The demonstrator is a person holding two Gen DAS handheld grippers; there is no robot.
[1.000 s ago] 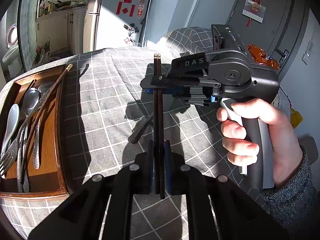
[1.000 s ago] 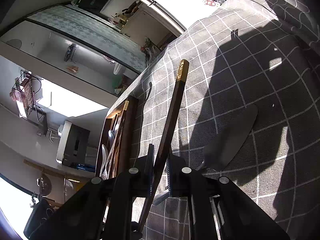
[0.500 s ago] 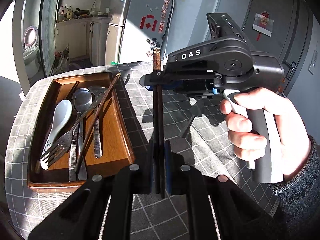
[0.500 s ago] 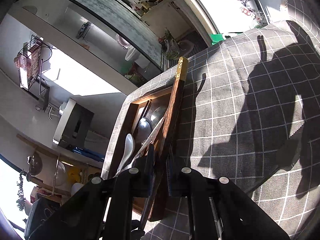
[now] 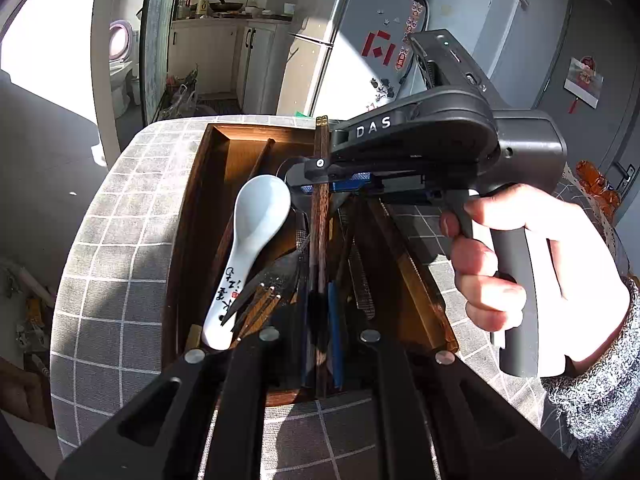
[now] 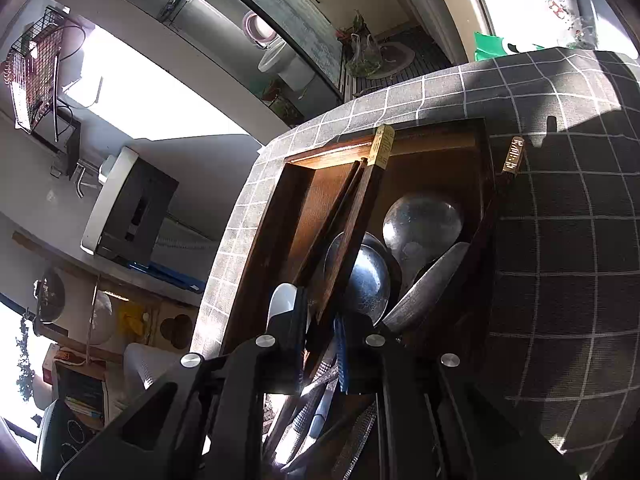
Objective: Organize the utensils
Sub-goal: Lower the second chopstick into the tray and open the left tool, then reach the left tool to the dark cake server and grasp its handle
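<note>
on the checked tablecloth [image 5: 116,264], one wooden tray [image 5: 188,216]; both grippers' jaws clamp one chopstick [image 5: 321,216].

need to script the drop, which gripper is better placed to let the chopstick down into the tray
Either: both grippers, left and right, pinch the same chopstick over the wooden tray. Probably release right first; left holds the low end nearest the utensils.

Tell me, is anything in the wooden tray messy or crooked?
Yes. In the wooden tray, the white spoon, a fork and metal spoons lie jumbled, crossing each other. One gold-tipped chopstick leans over the tray's edge instead of lying inside.
</note>
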